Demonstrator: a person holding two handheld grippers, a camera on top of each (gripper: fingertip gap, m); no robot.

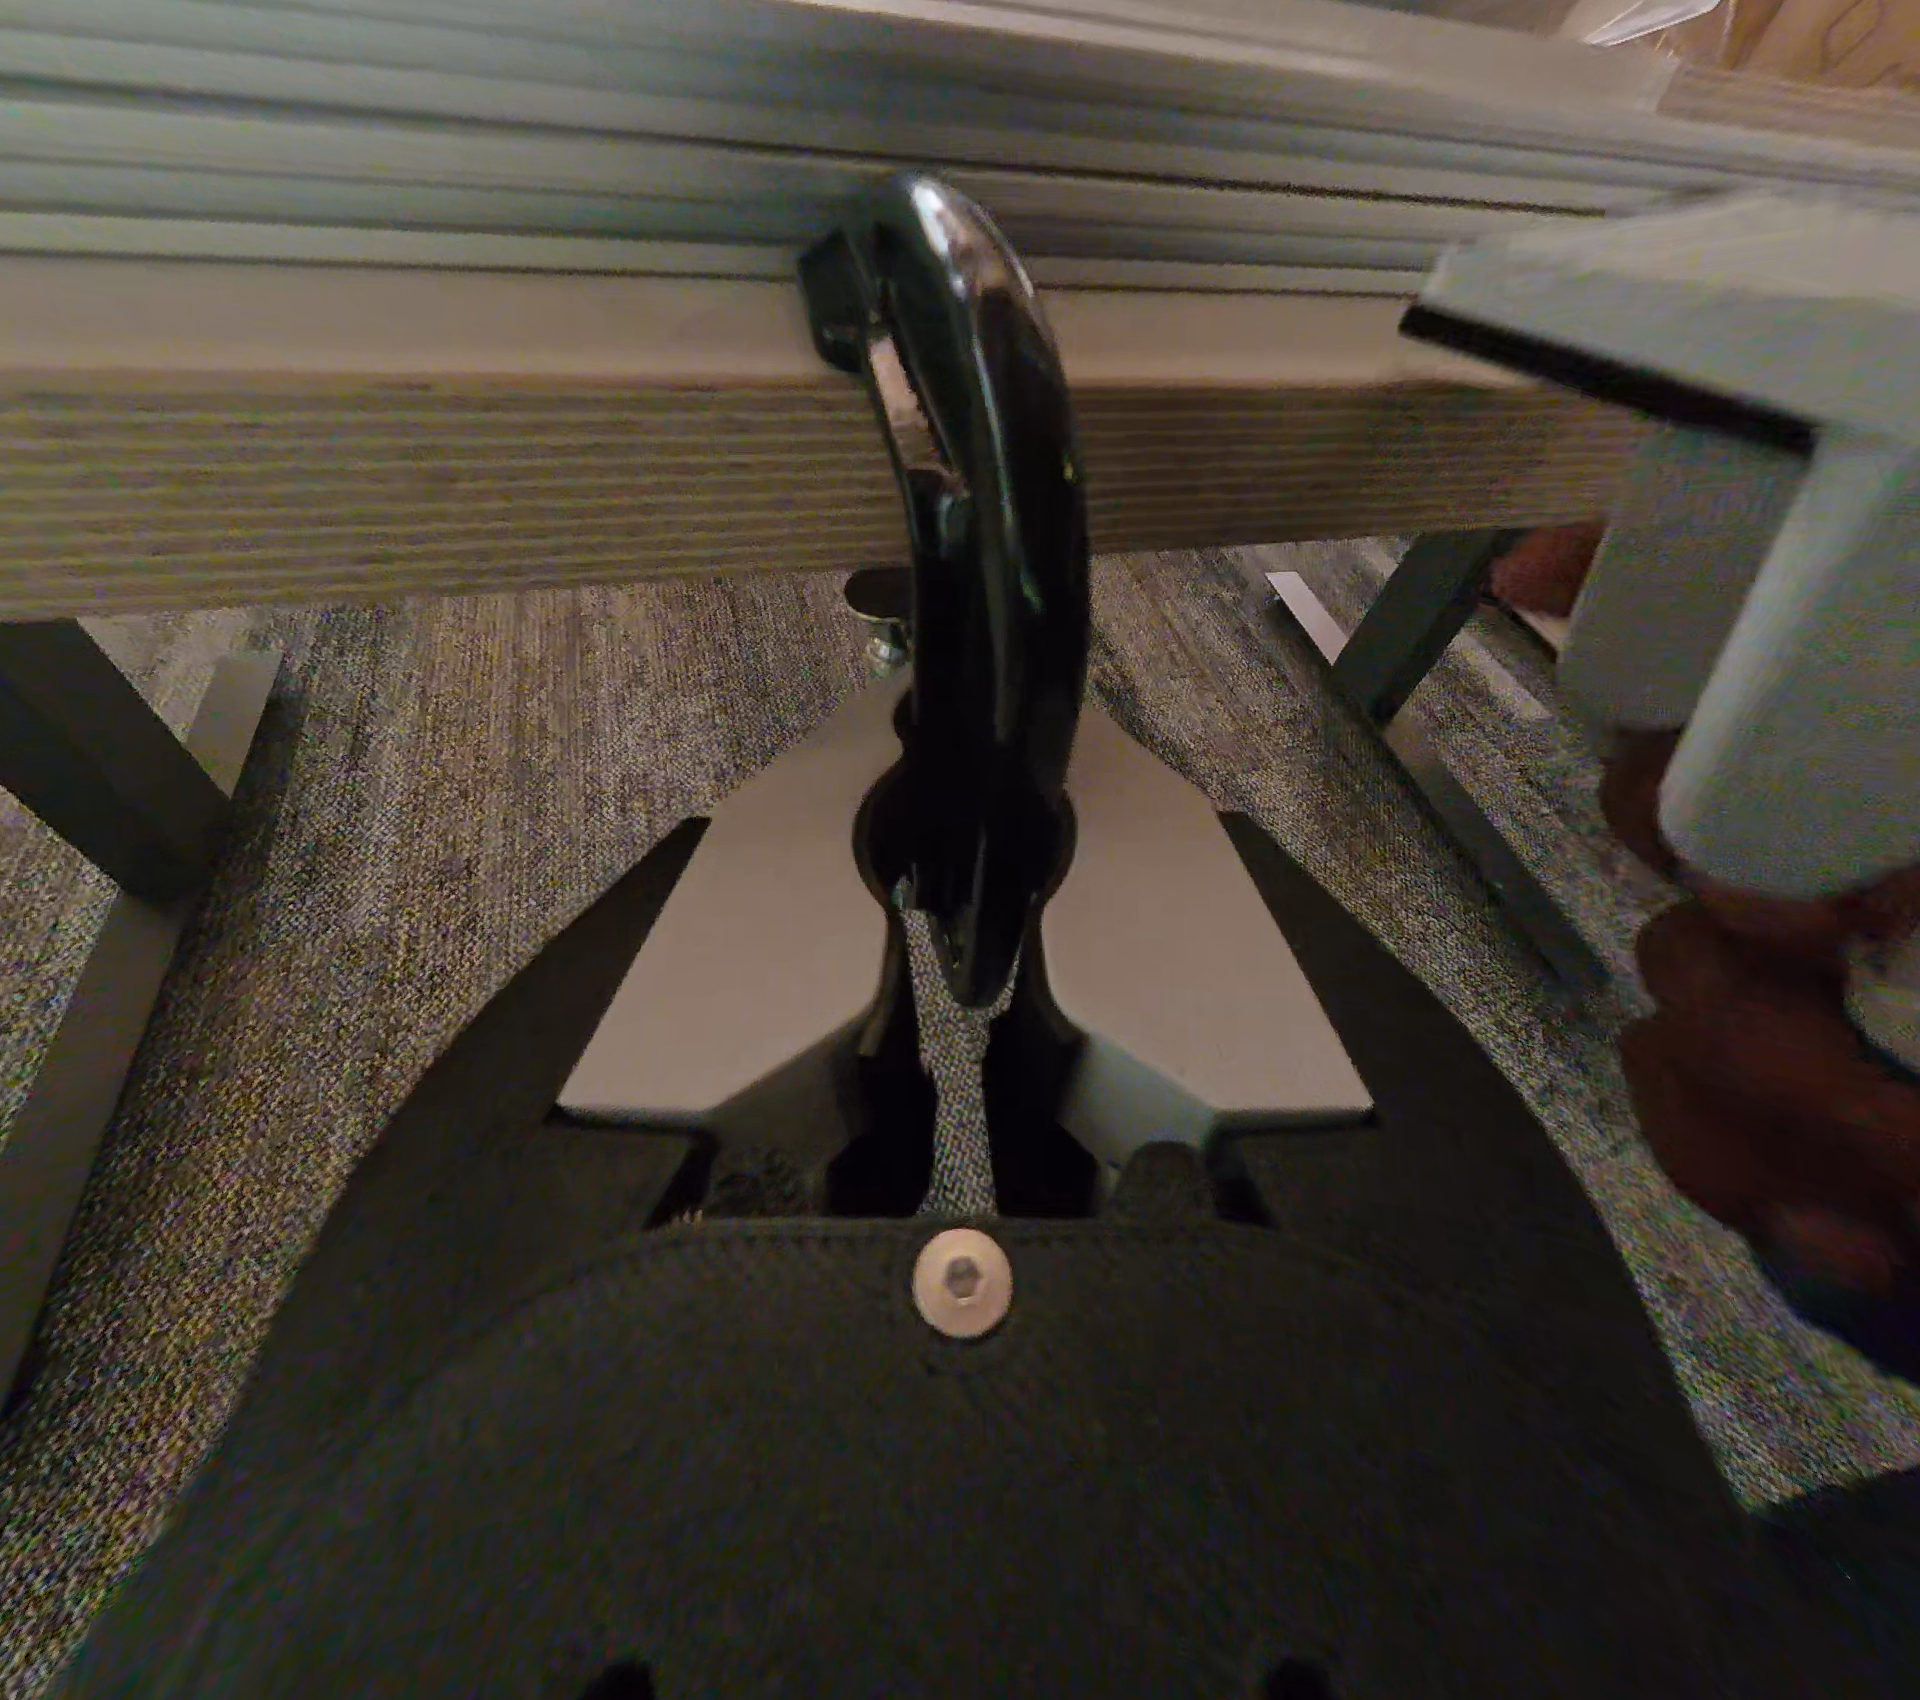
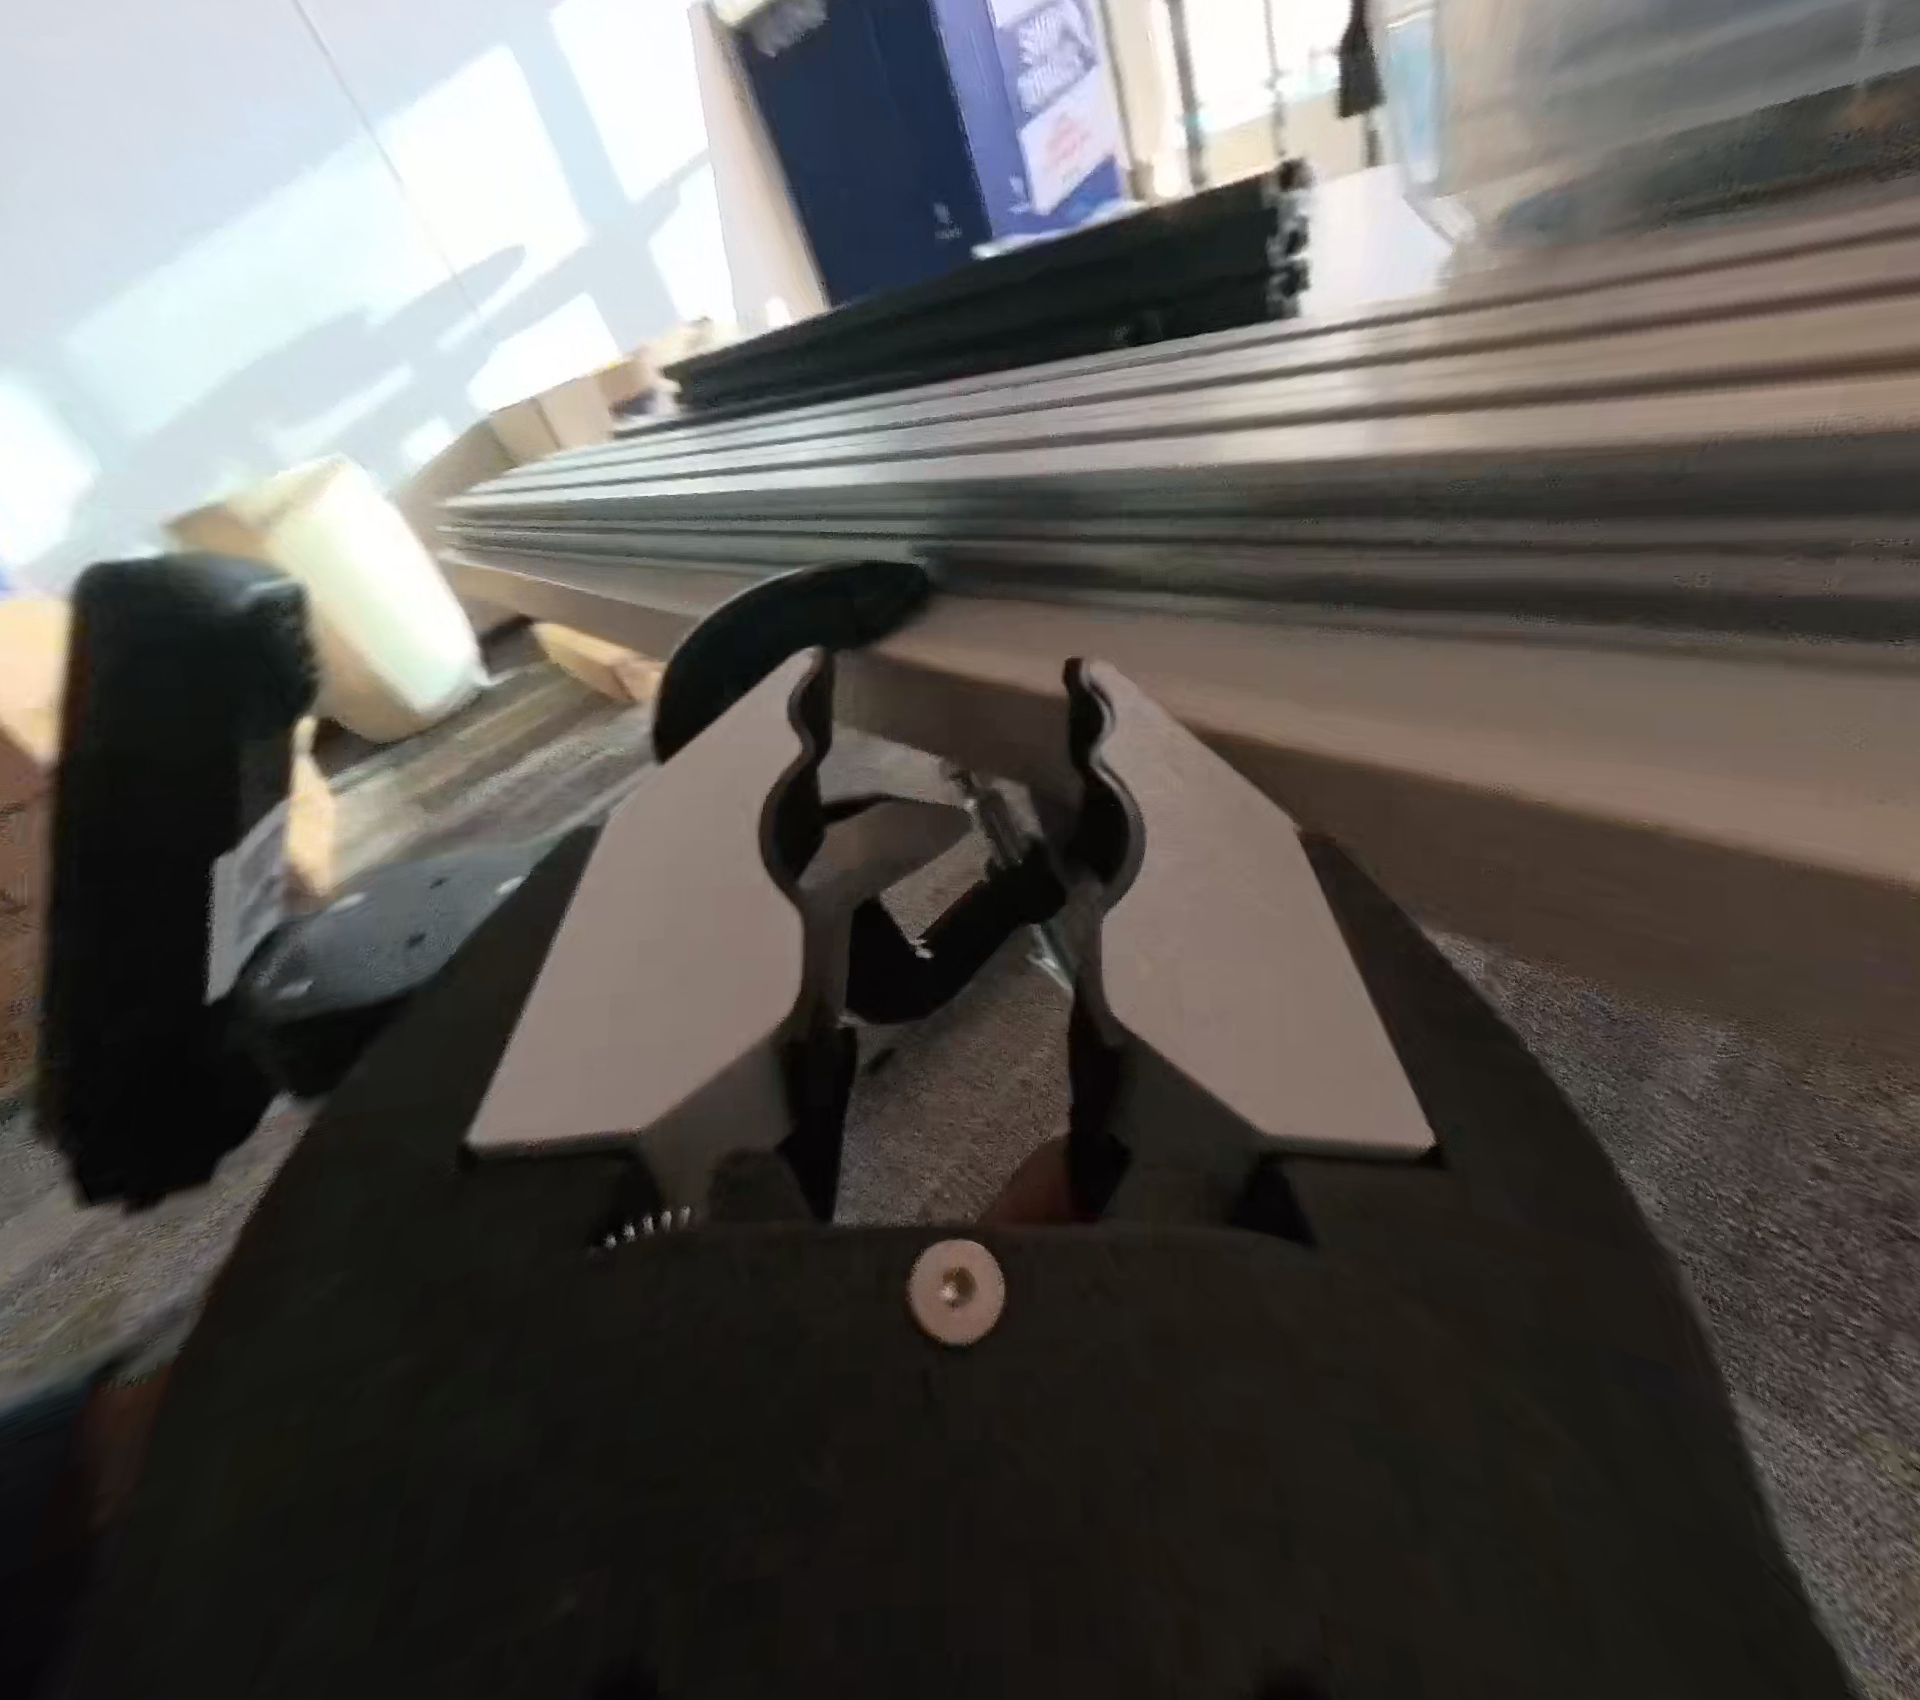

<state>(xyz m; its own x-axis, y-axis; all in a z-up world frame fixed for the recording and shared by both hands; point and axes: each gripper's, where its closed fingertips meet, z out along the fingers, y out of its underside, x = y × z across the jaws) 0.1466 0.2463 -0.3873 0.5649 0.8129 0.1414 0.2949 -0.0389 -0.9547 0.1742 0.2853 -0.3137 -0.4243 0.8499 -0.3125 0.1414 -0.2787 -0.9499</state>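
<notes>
At the plywood table edge (image 1: 520, 487), the left gripper (image 1: 961, 861) pinches a black C-clamp (image 1: 987, 507) hooked over the edge against aluminium extrusions (image 1: 416, 123). The right gripper (image 2: 948, 777) stands narrowly parted just before the clamp's screw (image 2: 966, 912), gripping nothing. Behind stands a printed blue carton (image 2: 914, 92).

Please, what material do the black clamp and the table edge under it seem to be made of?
The black clamp, held by the shut left gripper, looks like metal with glossy black paint: bright highlights run along its curve. The table edge looks like bare plywood: thin stacked layers show on its side.
</notes>
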